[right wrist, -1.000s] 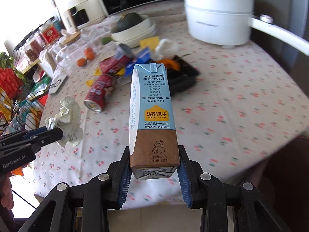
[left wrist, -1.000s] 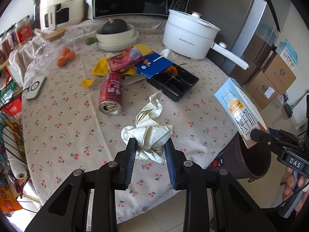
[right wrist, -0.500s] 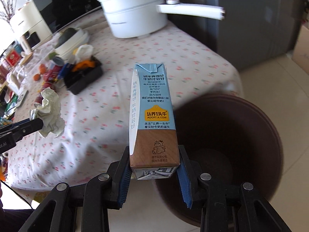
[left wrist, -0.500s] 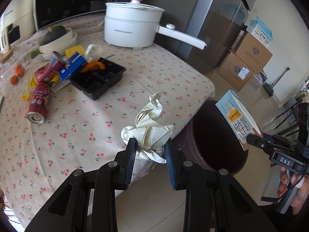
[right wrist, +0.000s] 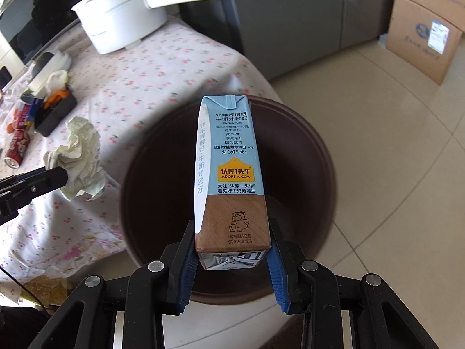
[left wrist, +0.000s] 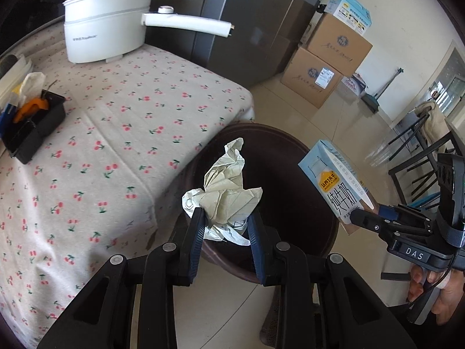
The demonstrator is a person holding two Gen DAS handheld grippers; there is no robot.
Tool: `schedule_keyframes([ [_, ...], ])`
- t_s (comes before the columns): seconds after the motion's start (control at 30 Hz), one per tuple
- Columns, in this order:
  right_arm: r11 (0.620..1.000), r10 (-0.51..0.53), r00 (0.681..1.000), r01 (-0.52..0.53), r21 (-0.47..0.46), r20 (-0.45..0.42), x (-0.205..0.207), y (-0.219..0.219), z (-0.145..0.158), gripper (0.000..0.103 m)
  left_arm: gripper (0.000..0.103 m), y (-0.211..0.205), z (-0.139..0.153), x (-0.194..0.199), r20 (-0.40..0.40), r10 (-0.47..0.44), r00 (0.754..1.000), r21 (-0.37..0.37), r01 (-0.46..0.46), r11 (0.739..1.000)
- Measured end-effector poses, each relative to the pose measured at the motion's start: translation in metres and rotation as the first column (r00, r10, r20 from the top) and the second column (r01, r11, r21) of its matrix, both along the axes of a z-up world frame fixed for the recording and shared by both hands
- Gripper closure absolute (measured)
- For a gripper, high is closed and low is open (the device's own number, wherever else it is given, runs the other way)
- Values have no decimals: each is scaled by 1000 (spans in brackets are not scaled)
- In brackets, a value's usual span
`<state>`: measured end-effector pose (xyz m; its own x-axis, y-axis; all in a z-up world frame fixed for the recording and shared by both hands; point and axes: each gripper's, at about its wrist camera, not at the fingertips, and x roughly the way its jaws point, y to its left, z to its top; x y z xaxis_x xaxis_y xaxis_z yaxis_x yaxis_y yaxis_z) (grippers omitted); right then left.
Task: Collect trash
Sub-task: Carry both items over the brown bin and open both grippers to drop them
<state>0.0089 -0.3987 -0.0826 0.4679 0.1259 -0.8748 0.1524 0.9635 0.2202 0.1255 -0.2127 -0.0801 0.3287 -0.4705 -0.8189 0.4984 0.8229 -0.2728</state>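
My left gripper (left wrist: 225, 218) is shut on a crumpled white paper wad (left wrist: 225, 192) and holds it over the near rim of a dark brown round trash bin (left wrist: 279, 157) beside the table. My right gripper (right wrist: 231, 250) is shut on a blue and brown milk carton (right wrist: 229, 171), held upright above the bin's opening (right wrist: 293, 180). The carton (left wrist: 334, 183) and the right gripper (left wrist: 369, 222) show at the right of the left wrist view. The paper wad (right wrist: 80, 160) and left gripper (right wrist: 59, 176) show at the left of the right wrist view.
The cherry-print table (left wrist: 122, 122) carries a white pot with a long handle (left wrist: 107, 20), a black tray (left wrist: 32, 128) and red cans (right wrist: 16, 145). A grey fridge (right wrist: 290, 14) stands behind. Cardboard boxes (left wrist: 328, 61) and chair legs (left wrist: 418, 145) stand on the tiled floor.
Both grippers have swung right, off the table, with their loads. The bin has come under the carton, and the paper wad now hangs over the bin's rim.
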Motion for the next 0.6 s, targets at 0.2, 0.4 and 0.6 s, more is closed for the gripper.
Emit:
schedule_keyframes([
  [0.2, 1000, -19, 1000, 19, -6, -20, -5, -15, -7, 64, 69, -22, -11, 0, 24, -30, 999, 4, 30, 1000],
  [0.4, 1000, -25, 999, 25, -8, -26, -1, -21, -11, 64, 23, -16, -9, 0, 101, 41, 994, 73, -49, 996],
  [0.6, 1000, -23, 999, 22, -14, -36, 1, -19, -14, 64, 21, 10, -4, 7, 80, 96, 992, 73, -102, 992],
])
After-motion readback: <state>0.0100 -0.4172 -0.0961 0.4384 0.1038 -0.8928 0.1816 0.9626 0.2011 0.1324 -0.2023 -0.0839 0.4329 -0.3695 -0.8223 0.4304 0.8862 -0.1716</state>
